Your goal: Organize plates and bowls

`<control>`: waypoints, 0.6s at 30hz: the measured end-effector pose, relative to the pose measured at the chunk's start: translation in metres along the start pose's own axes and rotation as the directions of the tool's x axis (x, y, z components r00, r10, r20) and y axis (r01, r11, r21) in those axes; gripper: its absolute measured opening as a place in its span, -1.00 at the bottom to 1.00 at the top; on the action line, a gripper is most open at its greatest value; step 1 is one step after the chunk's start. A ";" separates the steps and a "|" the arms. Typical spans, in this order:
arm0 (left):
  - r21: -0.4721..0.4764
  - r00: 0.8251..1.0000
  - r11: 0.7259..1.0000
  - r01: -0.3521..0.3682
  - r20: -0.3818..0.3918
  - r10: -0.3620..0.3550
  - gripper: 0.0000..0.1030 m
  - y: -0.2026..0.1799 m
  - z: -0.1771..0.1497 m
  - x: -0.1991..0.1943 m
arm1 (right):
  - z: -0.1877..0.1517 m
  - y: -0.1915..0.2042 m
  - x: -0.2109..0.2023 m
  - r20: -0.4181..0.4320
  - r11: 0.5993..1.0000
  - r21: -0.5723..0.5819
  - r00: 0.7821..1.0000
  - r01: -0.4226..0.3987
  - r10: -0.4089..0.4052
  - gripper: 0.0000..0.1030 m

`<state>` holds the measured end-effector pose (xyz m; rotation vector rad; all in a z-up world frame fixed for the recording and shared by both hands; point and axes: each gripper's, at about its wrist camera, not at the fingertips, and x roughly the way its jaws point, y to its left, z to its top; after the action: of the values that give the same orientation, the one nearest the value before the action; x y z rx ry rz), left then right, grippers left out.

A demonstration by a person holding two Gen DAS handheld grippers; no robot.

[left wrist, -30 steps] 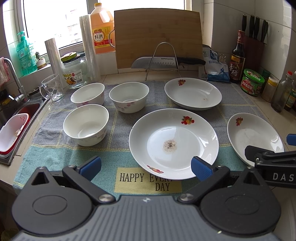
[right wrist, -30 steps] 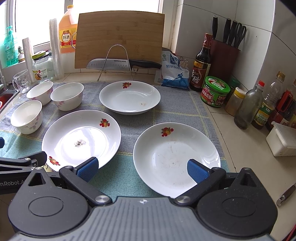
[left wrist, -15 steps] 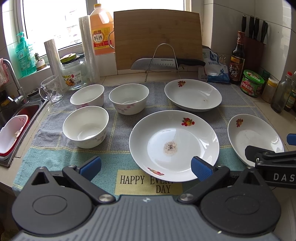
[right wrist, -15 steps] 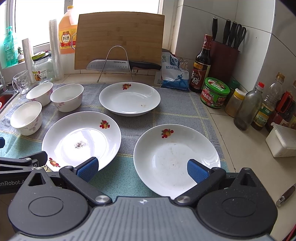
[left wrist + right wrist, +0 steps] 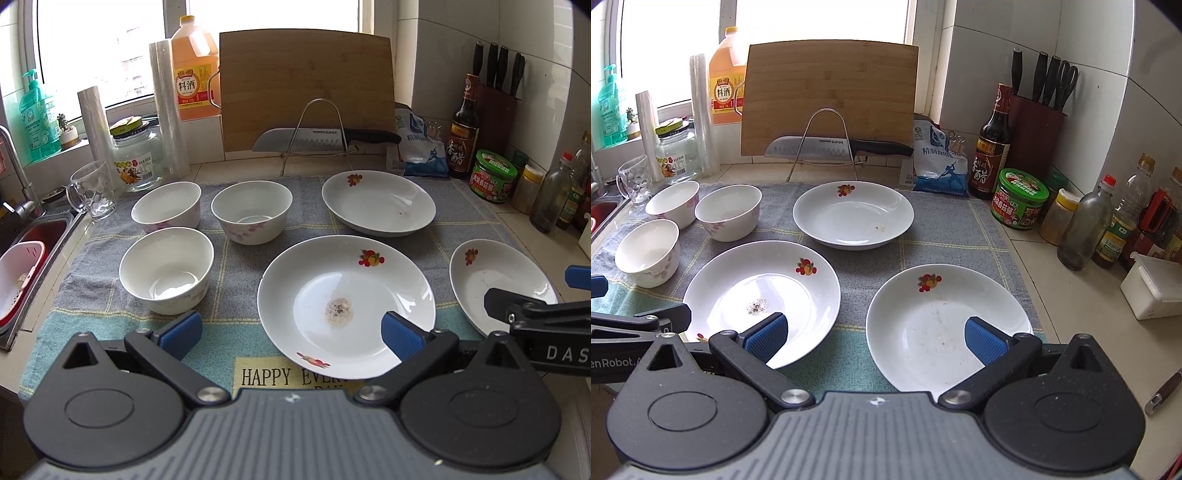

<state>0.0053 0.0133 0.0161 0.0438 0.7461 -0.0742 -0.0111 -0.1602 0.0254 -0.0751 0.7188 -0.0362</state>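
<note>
Three white plates with fruit prints lie on a towel: a large near plate (image 5: 343, 306) (image 5: 764, 295) with a speck stain, a far plate (image 5: 378, 203) (image 5: 853, 216), and a right plate (image 5: 498, 284) (image 5: 945, 325). Three white bowls stand at the left: near bowl (image 5: 166, 269) (image 5: 648, 253), far-left bowl (image 5: 168, 206) (image 5: 673, 203), middle bowl (image 5: 252, 212) (image 5: 728, 211). My left gripper (image 5: 291, 332) is open, low over the towel's front edge before the large plate. My right gripper (image 5: 875, 338) is open, just short of the right plate's near rim.
A cutting board (image 5: 306, 88), a knife on a wire rack (image 5: 317, 138), bottles and a jar (image 5: 1019, 199) line the back and right. A glass mug (image 5: 92, 192) and the sink (image 5: 29, 258) with a red-and-white basket are at the left. A white box (image 5: 1152, 286) sits at the right.
Both grippers have eased slightly forward and lower toward the plates; the dishes appear a little lower and larger. Nothing was taken hold of.
</note>
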 end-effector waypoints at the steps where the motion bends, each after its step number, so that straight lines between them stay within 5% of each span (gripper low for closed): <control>1: 0.001 1.000 1.000 0.020 0.007 -0.020 0.98 0.002 0.001 0.000 | 0.000 0.000 -0.001 0.012 1.000 0.004 1.000 -0.004 0.004 1.00; 18: 0.082 0.975 0.972 0.220 0.021 -0.223 0.99 0.035 0.026 0.031 | 0.001 -0.004 -0.003 0.101 0.991 0.054 0.987 0.121 -0.126 1.00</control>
<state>0.0484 0.0444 0.0144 0.0344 0.7157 -0.3168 -0.0127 -0.1635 0.0277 -0.0748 0.6078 -0.1669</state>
